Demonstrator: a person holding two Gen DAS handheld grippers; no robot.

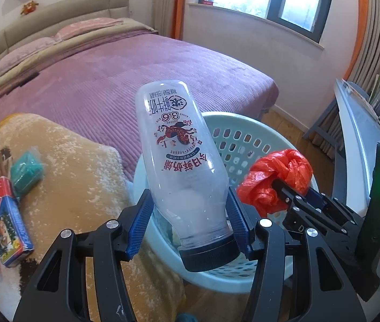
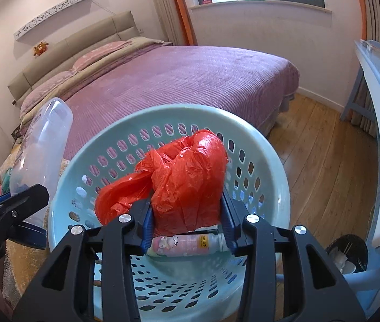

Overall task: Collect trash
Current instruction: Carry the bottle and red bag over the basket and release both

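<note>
Seemingly empty, bottle (image 1: 183, 158) leans cap-down, base up, over basket (image 1: 246, 279).

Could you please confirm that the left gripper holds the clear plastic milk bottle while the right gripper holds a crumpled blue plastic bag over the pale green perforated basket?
Nearly: the crumpled plastic bag is red, not blue, as the right wrist view shows. The rest stands: the left gripper holds the clear plastic milk bottle, and the right gripper holds the bag over the pale green perforated basket.
</note>
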